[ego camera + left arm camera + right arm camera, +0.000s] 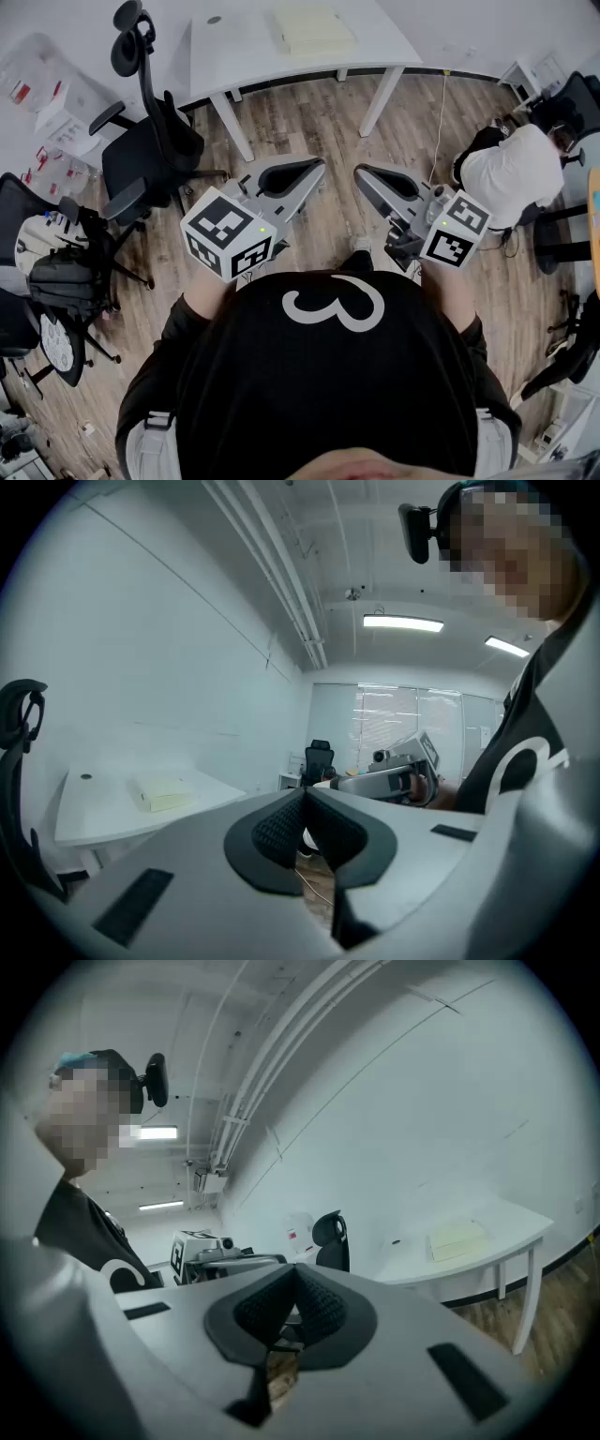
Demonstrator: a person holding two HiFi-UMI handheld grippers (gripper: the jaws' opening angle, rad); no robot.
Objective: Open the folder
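The white table stands ahead of you across the wooden floor, and the pale yellow folder lies flat on its top, well apart from both grippers. You hold the left gripper and the right gripper side by side in front of your body. Each has its jaws pressed together on nothing, and neither touches the folder or the table.

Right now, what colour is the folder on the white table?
Pale yellow; the folder shows best in the head view.
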